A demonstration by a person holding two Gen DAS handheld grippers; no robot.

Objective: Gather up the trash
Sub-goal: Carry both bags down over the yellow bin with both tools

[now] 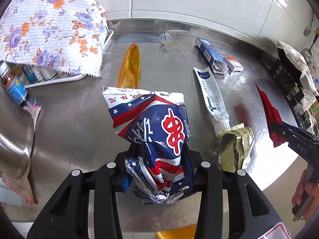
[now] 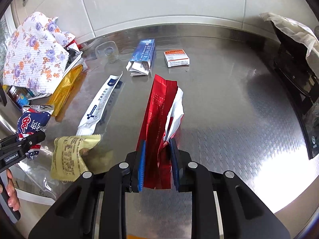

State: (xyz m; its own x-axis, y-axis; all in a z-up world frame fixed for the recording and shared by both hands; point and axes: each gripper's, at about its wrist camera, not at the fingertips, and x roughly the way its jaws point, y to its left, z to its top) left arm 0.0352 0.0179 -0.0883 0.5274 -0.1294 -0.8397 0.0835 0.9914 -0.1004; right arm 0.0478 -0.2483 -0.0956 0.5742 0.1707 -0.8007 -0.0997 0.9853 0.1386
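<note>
Above the steel table, the left gripper clamped a crumpled blue-and-red snack bag that stuck up between its fingers, while the right gripper pinched a long red foil wrapper extending forward from its pads.

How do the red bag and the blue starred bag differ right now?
The red bag is long, narrow and fairly flat, torn open at its far end showing white lining; the blue starred bag is wider and crumpled, silver-edged. The red bag is in the right gripper, the blue one in the left gripper. Both are clamped.
</note>
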